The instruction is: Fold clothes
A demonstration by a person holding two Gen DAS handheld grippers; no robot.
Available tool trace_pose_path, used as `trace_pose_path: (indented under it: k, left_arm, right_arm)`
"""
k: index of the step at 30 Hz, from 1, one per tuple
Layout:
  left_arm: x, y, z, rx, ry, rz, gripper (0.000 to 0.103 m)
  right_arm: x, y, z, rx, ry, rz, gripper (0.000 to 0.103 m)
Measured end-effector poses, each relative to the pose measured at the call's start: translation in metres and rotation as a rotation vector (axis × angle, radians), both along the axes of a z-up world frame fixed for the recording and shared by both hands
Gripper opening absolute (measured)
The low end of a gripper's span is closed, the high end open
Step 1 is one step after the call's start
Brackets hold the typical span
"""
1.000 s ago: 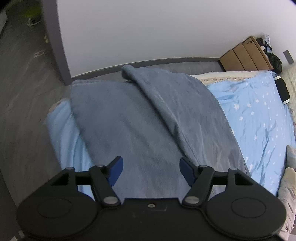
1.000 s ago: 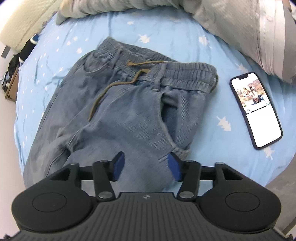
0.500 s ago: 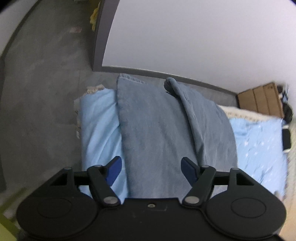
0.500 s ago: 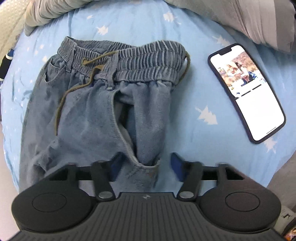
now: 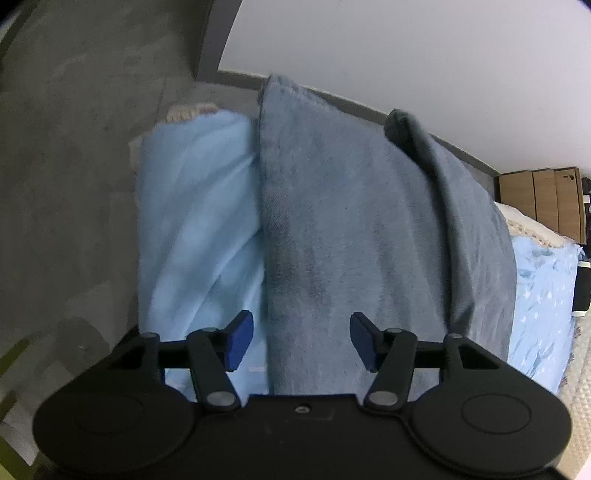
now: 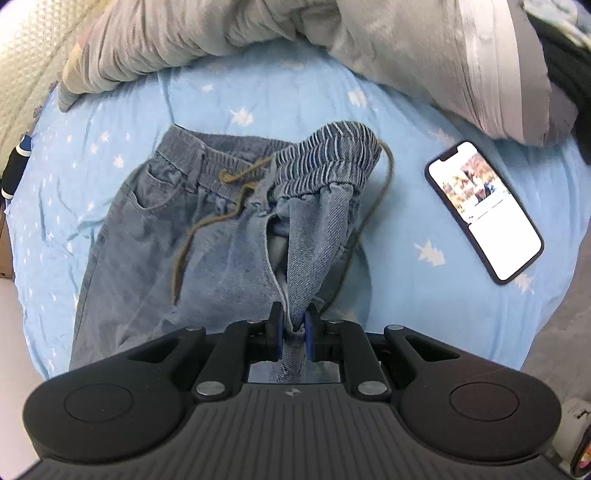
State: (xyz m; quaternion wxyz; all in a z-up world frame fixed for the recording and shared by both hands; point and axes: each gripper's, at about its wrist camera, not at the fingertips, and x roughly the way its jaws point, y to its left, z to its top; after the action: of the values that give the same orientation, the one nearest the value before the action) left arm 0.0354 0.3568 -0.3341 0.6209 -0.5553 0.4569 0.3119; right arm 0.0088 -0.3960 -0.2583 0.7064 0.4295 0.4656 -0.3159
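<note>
Denim, washed blue – the trousers (image 6: 207, 236) are laid waistband-up at the centre of the right wrist view, on a star-printed sheet (image 6: 288, 96); a lit phone (image 6: 484, 210) is set at right. The right gripper (image 6: 294, 328) is seen closing, its jaws pinching the side seam fold. In the left wrist view a trouser leg (image 5: 351, 221) is draped mid-frame; the left gripper (image 5: 301, 338) is closing, jaws apart, cloth between but not pressed. Step judged: grasping for the lengthwise fold – a firm leg grip is needed next.

— What carries everything?
— A bed (image 6: 295, 92) with a pale blue, star-printed sheet.
— And on it?
— Blue jeans (image 6: 155, 236), a lit phone (image 6: 484, 210) to their right, and a grey quilt (image 6: 258, 29) bunched beyond them.
</note>
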Motion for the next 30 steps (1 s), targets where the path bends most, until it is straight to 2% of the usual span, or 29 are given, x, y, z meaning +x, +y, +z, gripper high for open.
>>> trace_pose_path:
  k: [2, 7, 11, 12, 13, 15, 25, 30]
  left_arm:
    - [0.000, 0.000, -0.004, -0.006, -0.013, 0.006, 0.044]
    - [0.011, 0.000, -0.016, -0.013, 0.045, -0.029, 0.044]
    - [0.014, 0.000, -0.014, 0.005, 0.044, -0.021, 0.041]
    - [0.013, 0.000, -0.011, 0.013, 0.044, -0.019, 0.026]
    - [0.013, 0.000, -0.009, 0.020, 0.043, -0.016, 0.015]
    - [0.011, 0.000, -0.003, 0.013, 0.025, 0.008, 0.005]
    - [0.032, -0.002, 0.079, 0.050, -0.084, -0.041, 0.002]
    - [0.081, -0.001, 0.110, 0.036, -0.140, -0.062, 0.002]
  right_arm:
    - [0.005, 0.000, 0.004, -0.015, 0.001, 0.007, 0.012]
    - [0.013, 0.001, 0.013, -0.042, 0.006, 0.013, 0.012]
    - [0.020, 0.002, 0.019, -0.055, 0.002, 0.009, 0.012]
    - [0.021, 0.003, 0.020, -0.056, 0.002, 0.009, 0.012]
    - [0.022, 0.003, 0.021, -0.058, 0.001, 0.010, 0.012]
    - [0.023, 0.004, 0.024, -0.059, -0.008, 0.008, 0.012]
    - [0.032, 0.001, 0.034, -0.063, -0.033, -0.093, 0.011]
    - [0.053, 0.002, 0.043, -0.060, -0.068, -0.140, 0.010]
